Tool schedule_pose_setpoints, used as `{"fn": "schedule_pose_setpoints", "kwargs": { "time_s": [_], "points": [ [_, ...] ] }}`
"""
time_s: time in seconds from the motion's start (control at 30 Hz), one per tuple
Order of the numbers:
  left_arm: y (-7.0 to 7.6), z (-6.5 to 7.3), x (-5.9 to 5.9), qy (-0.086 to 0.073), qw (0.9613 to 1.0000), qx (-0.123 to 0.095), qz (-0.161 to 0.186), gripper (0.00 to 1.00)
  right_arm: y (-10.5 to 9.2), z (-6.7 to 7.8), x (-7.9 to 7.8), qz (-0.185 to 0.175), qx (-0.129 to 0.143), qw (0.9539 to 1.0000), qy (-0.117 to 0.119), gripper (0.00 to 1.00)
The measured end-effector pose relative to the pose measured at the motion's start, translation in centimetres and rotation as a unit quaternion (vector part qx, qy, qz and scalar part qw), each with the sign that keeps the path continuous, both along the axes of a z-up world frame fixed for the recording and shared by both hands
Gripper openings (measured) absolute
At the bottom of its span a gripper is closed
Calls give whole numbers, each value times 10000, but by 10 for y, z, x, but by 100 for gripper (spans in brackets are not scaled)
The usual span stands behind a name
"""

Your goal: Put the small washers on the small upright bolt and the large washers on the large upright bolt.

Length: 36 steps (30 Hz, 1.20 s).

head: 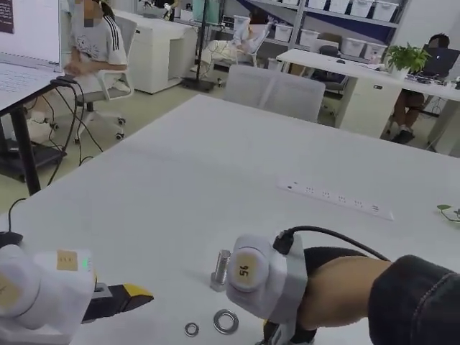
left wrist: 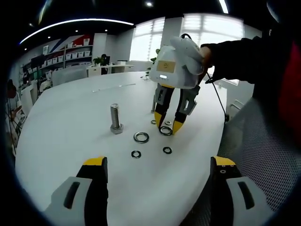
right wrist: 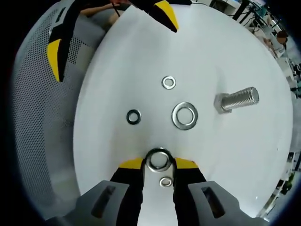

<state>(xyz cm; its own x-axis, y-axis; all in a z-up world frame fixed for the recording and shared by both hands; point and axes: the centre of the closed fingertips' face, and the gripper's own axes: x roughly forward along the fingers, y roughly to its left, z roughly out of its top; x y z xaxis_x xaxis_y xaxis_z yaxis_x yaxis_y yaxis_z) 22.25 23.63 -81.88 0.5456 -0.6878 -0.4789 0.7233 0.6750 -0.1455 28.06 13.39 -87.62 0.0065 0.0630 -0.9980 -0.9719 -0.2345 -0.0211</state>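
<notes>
My right gripper (right wrist: 158, 165) was closed on a large washer (right wrist: 148, 161) at the bottom centre of its view, low over the white surface (right wrist: 211, 52); a second large washer (right wrist: 175, 115) lay mid-frame, with the large upright bolt (right wrist: 236, 100) to its right; my left gripper (left wrist: 160, 162) hovered at the lower edge of its view, jaws wide apart, holding nothing.
</notes>
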Motion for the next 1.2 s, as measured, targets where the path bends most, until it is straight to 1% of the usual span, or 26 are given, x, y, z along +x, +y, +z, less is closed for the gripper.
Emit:
{"fn": "schedule_pose_setpoints", "kwargs": {
  "time_s": [0.07, 0.1, 0.13, 0.23, 0.3, 0.47, 0.57, 0.87, 0.93, 1.0, 1.1, 1.17, 1.2],
  "points": [
    [2, 4, -1, -45, 10000, -15, 40, 90, 0, 0, 0, -31, 34, 10000, -4, 24],
    [3, 4, -1, -55, 10000, -10, 54, 90, 0, 1, 0, -155, 101, 9998, 45, 24],
    [3, 5, -2, -66, 10000, -12, 65, 90, 0, 1, 0, -198, 132, 9997, 62, 24],
    [3, 7, -2, -90, 9999, -11, 67, 90, -1, 1, -1, -67, 159, 9998, 30, 24],
    [3, 8, -1, -102, 9999, 6, 67, 90, 0, 1, -1, 32, 123, 9999, -2, 24],
    [6, 12, 0, -172, 9998, -7, 121, 90, 0, 1, 0, 27, 171, 9998, 2, 24],
    [6, 14, 1, -233, 9996, -40, 164, 90, -1, 1, 0, -3, 247, 9997, 38, 23],
    [9, 16, 4, -335, 9989, -163, 267, 90, 0, 2, -1, -75, 351, 9993, 101, 23],
    [9, 17, 5, -410, 9986, -188, 290, 90, 0, 2, -2, -75, 362, 9992, 120, 23],
    [10, 17, 6, -414, 9984, -214, 333, 90, -1, 2, -2, -95, 379, 9991, 133, 23],
    [9, 19, 8, -479, 9979, -270, 353, 90, -1, 3, -1, -130, 399, 9990, 132, 23],
    [10, 21, 9, -566, 9974, -277, 363, 90, -2, 5, 1, -166, 430, 9988, 147, 23],
    [10, 22, 9, -584, 9972, -289, 367, 89, -1, 6, 1, -184, 457, 9987, 147, 23]
  ]
}}
